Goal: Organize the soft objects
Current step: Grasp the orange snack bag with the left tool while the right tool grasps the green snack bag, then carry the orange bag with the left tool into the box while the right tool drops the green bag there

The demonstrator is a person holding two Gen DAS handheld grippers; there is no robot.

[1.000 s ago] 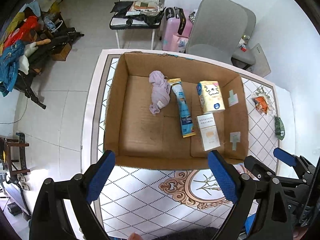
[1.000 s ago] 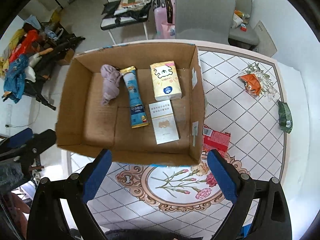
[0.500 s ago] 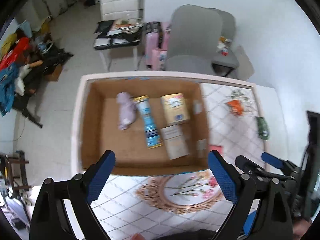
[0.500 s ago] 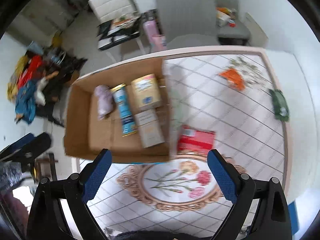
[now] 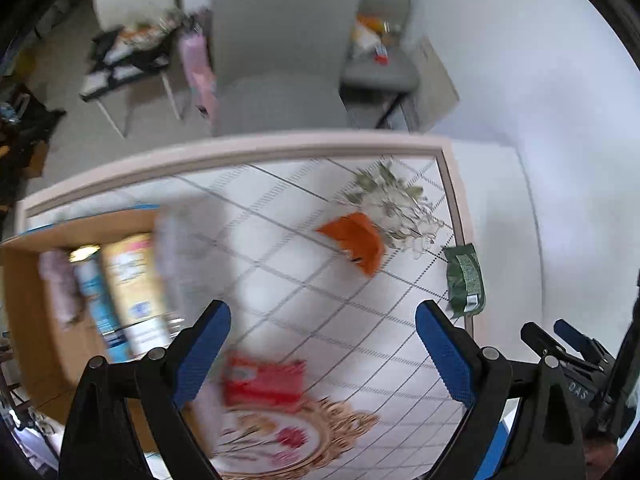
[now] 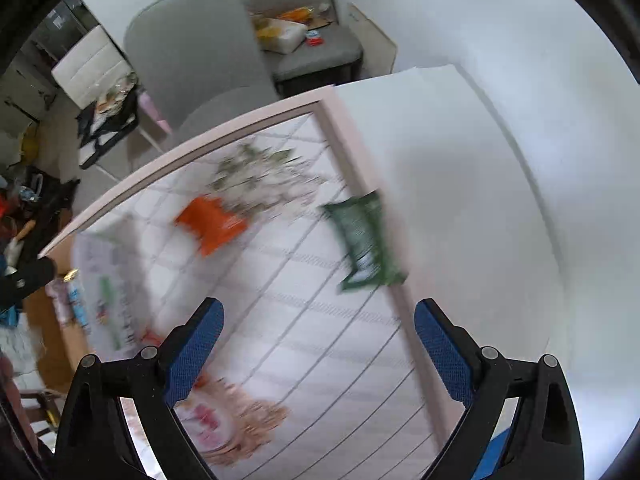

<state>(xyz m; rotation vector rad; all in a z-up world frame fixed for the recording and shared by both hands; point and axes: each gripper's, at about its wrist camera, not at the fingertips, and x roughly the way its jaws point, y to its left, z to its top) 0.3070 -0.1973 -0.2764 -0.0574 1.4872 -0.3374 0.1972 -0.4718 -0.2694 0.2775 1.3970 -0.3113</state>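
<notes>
Both grippers (image 5: pixel 322 350) (image 6: pixel 318 346) open above table w/ green packet (image 6: pixel 362 240).

The brown corrugated cardboard box (image 5: pixel 24 320) at nine o'clock looks matt and papery. The diamond-patterned white tablecloth (image 5: pixel 320 280) shows a smooth, faintly glossy finish. The orange packet (image 5: pixel 354 242) and the green foil-like pouch (image 5: pixel 464 280) at three o'clock look like shiny plastic film. The grey chair (image 5: pixel 280 40) at twelve o'clock appears cloth-covered and matt.

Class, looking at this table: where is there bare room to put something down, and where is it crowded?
Bare tablecloth lies between the orange packet, the green packet and the red packet. The cardboard box is crowded along its right side.
</notes>
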